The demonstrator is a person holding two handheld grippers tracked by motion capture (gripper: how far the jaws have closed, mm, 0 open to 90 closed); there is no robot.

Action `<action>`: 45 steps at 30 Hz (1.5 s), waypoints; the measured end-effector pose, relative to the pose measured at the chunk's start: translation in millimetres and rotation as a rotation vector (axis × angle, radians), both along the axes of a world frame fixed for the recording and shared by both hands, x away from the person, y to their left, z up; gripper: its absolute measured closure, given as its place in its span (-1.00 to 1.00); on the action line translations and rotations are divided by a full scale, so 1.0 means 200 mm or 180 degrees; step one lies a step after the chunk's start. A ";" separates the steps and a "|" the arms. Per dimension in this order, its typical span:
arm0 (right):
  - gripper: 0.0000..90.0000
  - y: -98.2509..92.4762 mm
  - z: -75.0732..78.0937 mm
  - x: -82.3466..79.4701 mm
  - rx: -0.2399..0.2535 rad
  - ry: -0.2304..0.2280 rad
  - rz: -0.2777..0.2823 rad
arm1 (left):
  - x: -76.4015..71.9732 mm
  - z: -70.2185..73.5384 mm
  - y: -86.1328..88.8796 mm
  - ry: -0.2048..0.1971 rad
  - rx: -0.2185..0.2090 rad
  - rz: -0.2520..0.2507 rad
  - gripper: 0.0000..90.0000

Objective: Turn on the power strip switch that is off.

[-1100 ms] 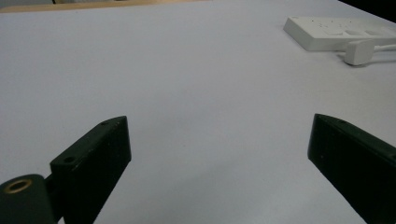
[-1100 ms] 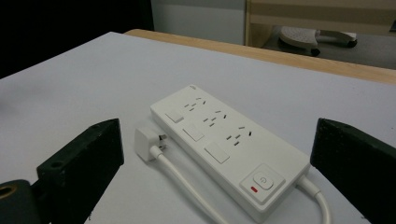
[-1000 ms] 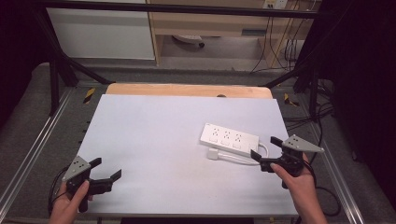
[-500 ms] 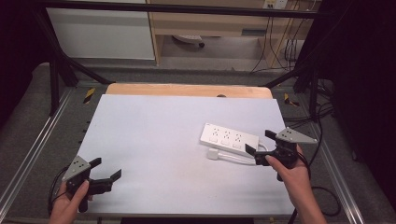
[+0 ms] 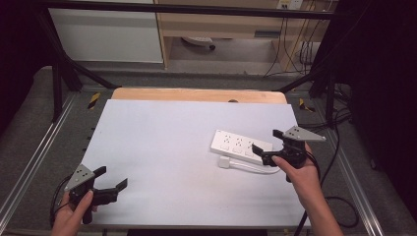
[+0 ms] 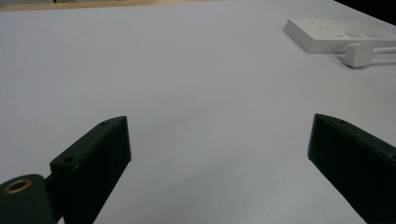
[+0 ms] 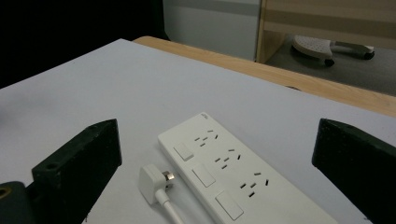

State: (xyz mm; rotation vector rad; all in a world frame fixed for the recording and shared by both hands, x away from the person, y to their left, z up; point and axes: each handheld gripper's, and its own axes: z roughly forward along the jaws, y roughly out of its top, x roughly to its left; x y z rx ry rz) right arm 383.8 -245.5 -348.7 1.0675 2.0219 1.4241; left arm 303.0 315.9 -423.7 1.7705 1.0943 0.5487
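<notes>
A white power strip lies flat on the right half of the white table, its sockets facing up. Its white plug rests on the table just in front of it, and the white cable curls back to the right. My right gripper hovers open at the strip's right end, jaws spread wide; in the right gripper view the power strip and plug lie between them. My left gripper is open near the front left corner, far from the power strip and plug.
A wooden strip borders the table's far edge. Metal frame rails run along both sides, with black cables hanging at the right. A cabinet and shelving stand beyond the table.
My right gripper has moved forward and slightly left, from beside the cable up to the strip's right end. The left gripper has stayed put.
</notes>
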 end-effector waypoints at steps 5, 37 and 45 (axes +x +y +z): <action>-0.96 0.02 -0.01 0.03 0.0012 0.0014 -0.0027 | 0.00 0.00 0.00 0.0010 -0.0007 -0.0017 -0.87; -0.88 0.21 -0.07 0.20 -0.0129 0.0071 -0.0026 | 0.00 0.00 0.00 0.0007 -0.0005 -0.0029 -0.87; -0.77 0.28 -0.12 0.25 -0.0137 0.0108 -0.0034 | 0.00 0.00 0.00 0.0002 -0.0004 -0.0032 -0.87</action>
